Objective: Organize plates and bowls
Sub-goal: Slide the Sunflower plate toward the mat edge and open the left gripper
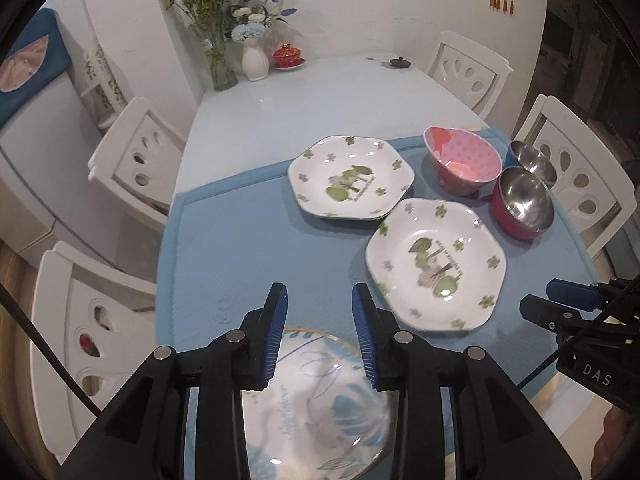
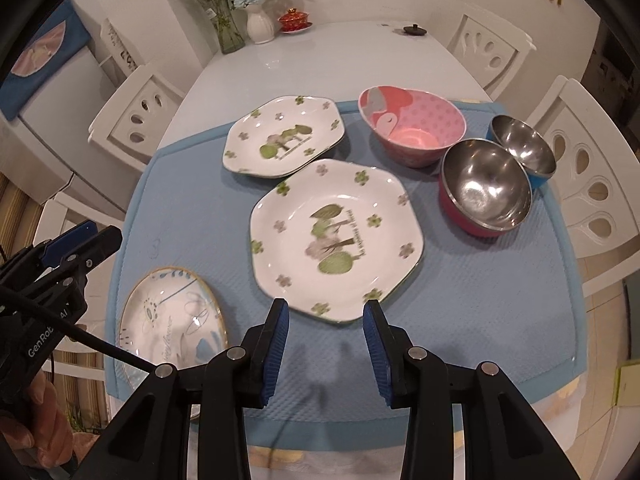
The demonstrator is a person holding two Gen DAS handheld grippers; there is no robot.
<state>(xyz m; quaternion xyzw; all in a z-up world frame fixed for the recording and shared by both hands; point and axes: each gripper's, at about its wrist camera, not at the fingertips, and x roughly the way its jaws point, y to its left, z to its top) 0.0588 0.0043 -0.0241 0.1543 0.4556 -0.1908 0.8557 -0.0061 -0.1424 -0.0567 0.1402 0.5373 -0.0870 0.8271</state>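
Nearest the lens, the left gripper (image 1: 320, 332) hangs with its fingers spread and nothing between them, directly above the round blue-flowered plate (image 2: 172, 320), which lies alone at the near left of the blue mat (image 2: 480, 312). Further right, the right gripper (image 2: 326, 340) is likewise spread and empty, poised just short of the near hexagonal plate (image 2: 336, 236). That plate's far corner seems to overlap the rim of the far hexagonal plate (image 2: 280, 136), though the fisheye view makes it hard to say whether they touch. Right again stands the pink dotted bowl (image 2: 412, 128), by itself, then the pink-walled steel bowl (image 2: 484, 188) with the blue-walled steel bowl (image 2: 520, 144) leaning against or into its far rim.

By my reading the task has scarcely started: no plate is stacked squarely on another and no bowl sits properly nested. Left to do, probably, is piling the two matching hexagonal plates, placing the round plate with them, and nesting the three bowls.
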